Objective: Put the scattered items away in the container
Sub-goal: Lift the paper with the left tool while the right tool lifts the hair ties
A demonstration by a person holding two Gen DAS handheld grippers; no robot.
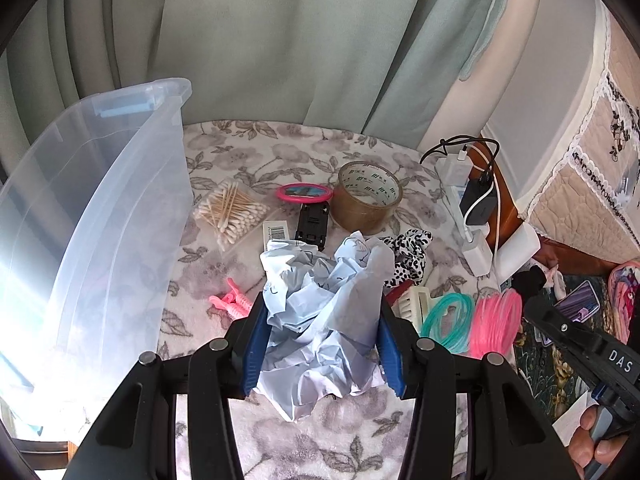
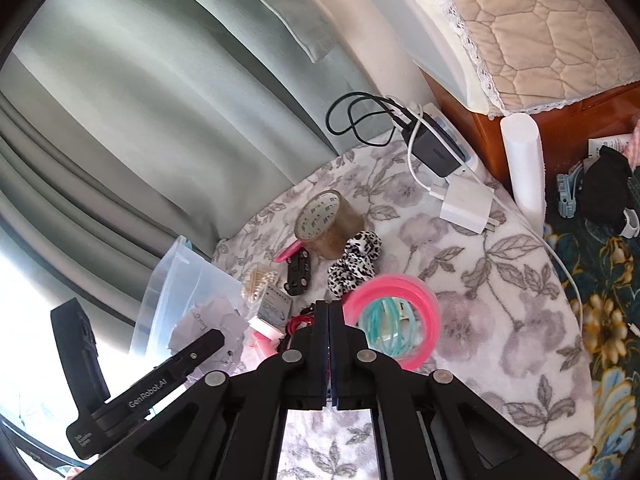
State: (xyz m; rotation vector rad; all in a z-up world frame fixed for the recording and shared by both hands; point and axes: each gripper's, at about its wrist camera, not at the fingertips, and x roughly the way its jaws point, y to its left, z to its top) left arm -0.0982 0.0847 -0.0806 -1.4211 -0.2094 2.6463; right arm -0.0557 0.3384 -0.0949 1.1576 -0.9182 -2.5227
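Left gripper [image 1: 320, 344]: fingers clamped on a crumpled wad of pale blue paper [image 1: 320, 320], held above the floral-cloth tabletop [image 1: 320, 440], just right of the clear plastic container [image 1: 100, 220]. The paper looks feather-light, soft and springy; it likely crushes and slips, so grip across its bulk.

Right gripper [image 2: 329, 320]: fingers pressed together, apparently on nothing, beside the pink tubing coil [image 2: 400, 312] and teal coil [image 2: 380, 328], both thin, flexible and smooth.

Still loose:
- tape roll [image 1: 370, 198], rigid, glossy
- bagged cotton swabs [image 1: 232, 212], crinkly
- spotted scrunchie [image 1: 408, 256], soft fabric
- pink hair clip [image 1: 232, 304], hard plastic
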